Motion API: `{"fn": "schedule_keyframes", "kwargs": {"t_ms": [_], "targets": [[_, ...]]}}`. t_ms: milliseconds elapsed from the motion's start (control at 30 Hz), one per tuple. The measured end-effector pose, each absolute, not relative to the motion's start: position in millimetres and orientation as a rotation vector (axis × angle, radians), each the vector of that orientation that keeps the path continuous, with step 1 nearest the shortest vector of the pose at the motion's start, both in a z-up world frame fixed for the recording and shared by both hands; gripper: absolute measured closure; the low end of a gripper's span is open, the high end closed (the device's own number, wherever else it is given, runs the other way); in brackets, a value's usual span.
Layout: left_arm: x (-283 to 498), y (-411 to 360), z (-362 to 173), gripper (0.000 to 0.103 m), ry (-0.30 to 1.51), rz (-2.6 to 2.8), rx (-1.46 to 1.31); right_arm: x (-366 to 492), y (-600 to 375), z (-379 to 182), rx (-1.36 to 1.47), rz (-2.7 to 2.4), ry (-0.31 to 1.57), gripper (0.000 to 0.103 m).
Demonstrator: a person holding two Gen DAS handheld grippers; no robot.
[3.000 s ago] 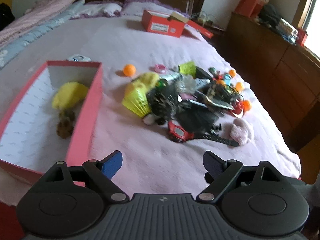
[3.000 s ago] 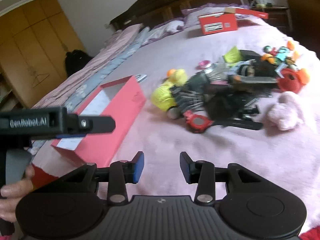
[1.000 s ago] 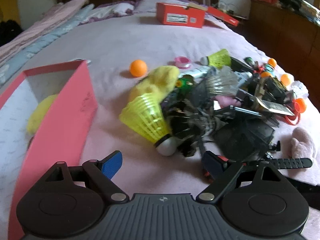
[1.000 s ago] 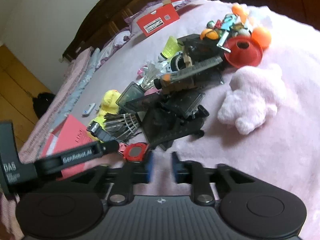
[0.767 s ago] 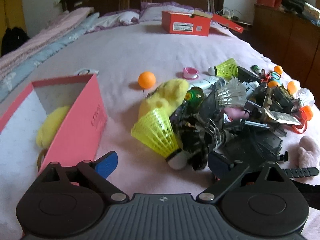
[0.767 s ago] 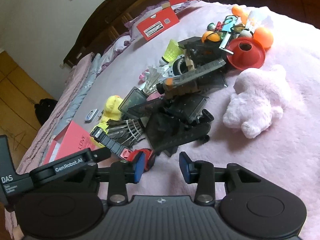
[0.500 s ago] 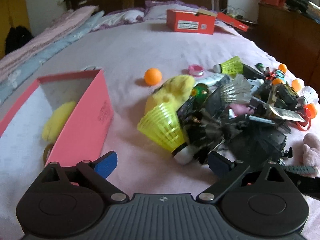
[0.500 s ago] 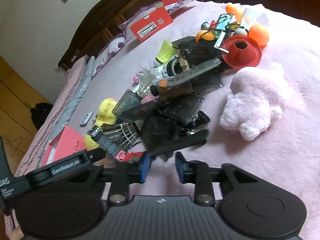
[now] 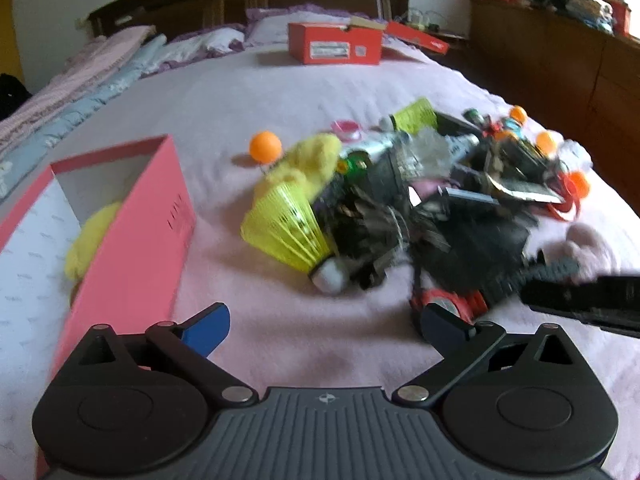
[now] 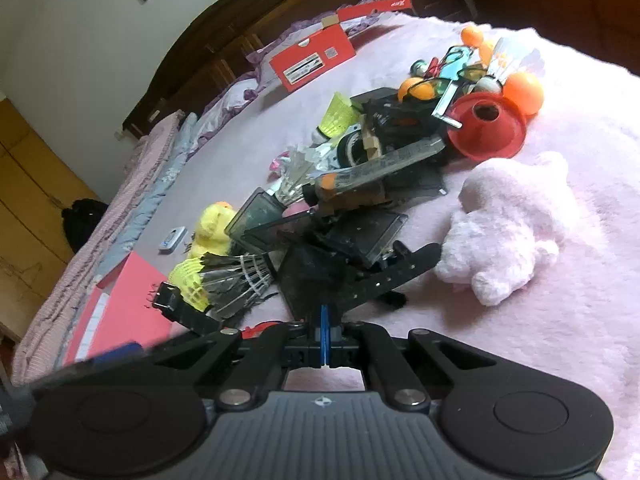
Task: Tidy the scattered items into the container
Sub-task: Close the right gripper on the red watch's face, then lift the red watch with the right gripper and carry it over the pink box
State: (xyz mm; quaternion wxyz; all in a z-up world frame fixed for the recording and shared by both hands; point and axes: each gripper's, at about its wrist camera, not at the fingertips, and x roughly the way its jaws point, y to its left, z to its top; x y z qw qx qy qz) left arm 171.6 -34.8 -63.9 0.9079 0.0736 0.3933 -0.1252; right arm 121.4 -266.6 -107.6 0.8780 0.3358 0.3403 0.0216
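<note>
**Two tools at the edge of the pile on the bed**

Left wrist view: the left gripper (image 9: 326, 320) hangs over bare pink bedspread at the bottom of the frame. Its blue fingers are spreading to about their widest, and nothing lies between them. The pink box (image 9: 132, 248), the container, sits open at the left edge with a yellow plush toy (image 9: 88, 240) inside. Right of centre is the heap: a yellow shuttlecock (image 9: 284, 224) at its near left, an orange ball (image 9: 265, 146) apart behind it, and a red wristwatch (image 9: 444, 304) just past the right finger. The picture is blurred here.

Right wrist view: the right gripper (image 10: 325, 328) is at bottom centre. Its fingers are closing, the pads almost together. The watch's black strap (image 10: 392, 276) runs down into their tips and looks pinched there. The watch face peeks out red left of the fingers. A pink plush animal (image 10: 508, 224) lies to the right, a red cone (image 10: 486, 128) above it. The pink box shows at lower left.
</note>
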Motion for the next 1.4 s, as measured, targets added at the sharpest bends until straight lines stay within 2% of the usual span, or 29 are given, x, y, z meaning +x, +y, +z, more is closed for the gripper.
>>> {"fn": "schedule_keyframes", "kwargs": {"t_ms": [33,133,467,567,633,833,867,933,967,1233,1400], "targets": [[172.4,-35.5,-64.9,0.0,0.812,-0.255,0.152,120.7,-267.6,-109.0,0.721,0.048,0.715,0.082],[175.4,-37.8,-67.6,0.0,0.81,-0.243,0.154,116.2,-270.8,-114.3,0.794,0.042,0.728,0.068],[171.9,-28.8,-64.5,0.0,0.827,-0.17,0.131,127.8,-263.8,-116.6,0.776,0.028,0.715,0.069],[167.2,-25.9,-66.8,0.0,0.83,-0.179,0.118,133.7,-260.4,-116.8,0.759,0.032,0.717,0.072],[168.9,-29.1,-68.5,0.0,0.825,-0.202,0.132,135.4,-258.5,-117.3,0.75,0.034,0.72,0.078],[179.8,-45.1,-66.0,0.001,0.72,-0.295,0.181,135.1,-257.6,-117.0,0.738,0.034,0.719,0.081],[182.2,-46.6,-66.1,0.008,0.711,-0.313,0.176,135.4,-258.0,-117.0,0.738,0.033,0.718,0.082],[186.7,-47.3,-65.4,0.051,0.724,-0.374,0.142,136.1,-259.0,-116.9,0.736,0.031,0.717,0.082],[189.6,-46.8,-66.5,0.094,0.759,-0.424,0.11,136.4,-259.3,-116.8,0.736,0.031,0.716,0.084],[182.4,-31.2,-72.2,0.097,0.796,-0.493,-0.045,133.6,-254.0,-111.8,0.687,0.063,0.678,0.098],[172.1,-24.6,-60.1,0.097,0.775,-0.48,-0.067,124.8,-247.1,-99.5,0.645,0.105,0.623,0.1]]}}
